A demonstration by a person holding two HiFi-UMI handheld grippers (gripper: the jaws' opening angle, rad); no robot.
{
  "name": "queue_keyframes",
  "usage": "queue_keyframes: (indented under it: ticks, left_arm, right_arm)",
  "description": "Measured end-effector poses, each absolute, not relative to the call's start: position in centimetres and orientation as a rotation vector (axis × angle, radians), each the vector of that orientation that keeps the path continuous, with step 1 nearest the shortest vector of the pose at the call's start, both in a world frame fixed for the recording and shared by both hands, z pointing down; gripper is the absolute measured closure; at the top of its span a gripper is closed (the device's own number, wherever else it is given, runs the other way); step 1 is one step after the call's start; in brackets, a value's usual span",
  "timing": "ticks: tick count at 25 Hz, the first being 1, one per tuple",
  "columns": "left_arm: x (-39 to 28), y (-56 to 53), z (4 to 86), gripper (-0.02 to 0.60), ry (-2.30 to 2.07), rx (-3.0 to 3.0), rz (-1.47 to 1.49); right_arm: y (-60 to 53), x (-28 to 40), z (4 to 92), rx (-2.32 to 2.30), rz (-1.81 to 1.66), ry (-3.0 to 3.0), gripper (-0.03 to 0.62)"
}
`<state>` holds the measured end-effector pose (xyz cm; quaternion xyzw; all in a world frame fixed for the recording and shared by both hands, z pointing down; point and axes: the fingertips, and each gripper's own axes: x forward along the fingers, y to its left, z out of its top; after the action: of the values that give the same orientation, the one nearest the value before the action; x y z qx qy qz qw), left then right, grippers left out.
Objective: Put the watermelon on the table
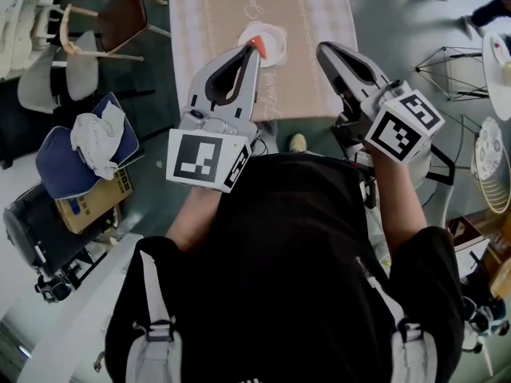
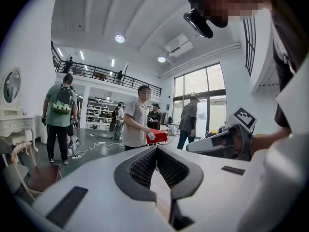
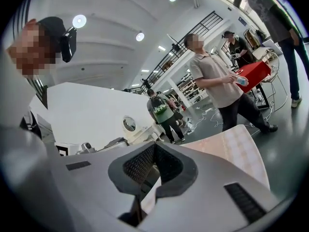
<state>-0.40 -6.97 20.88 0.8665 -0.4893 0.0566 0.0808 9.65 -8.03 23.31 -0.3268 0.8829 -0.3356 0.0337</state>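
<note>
1. Left gripper (image 2: 156,149): jaws are pressing together tip to tip, pinching nothing. It is hovering above the table's near edge.
2. Right gripper (image 3: 154,145): jaws are closing on nothing, pads meeting. It is hovering beside the left.
3. Watermelon (image 1: 258,50): a red piece is lying on a white plate (image 1: 275,42), mid-table (image 1: 303,14), clear of every edge.
4. Chair (image 1: 120,18): is standing near the table's left edge.
5. Floor (image 1: 391,30): is lying open along the right edge, up to a wire stand (image 1: 447,66).
</note>
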Motion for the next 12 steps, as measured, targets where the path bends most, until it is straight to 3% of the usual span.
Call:
queue_keyframes:
  ticks: [12]
  left_arm:
    - [1.9,2.1,18.5,0.569,-1.589,2.586,0.152]
  right_arm:
    - [0.4,13.2,21.1,-0.944,-0.96,2.749,0.579]
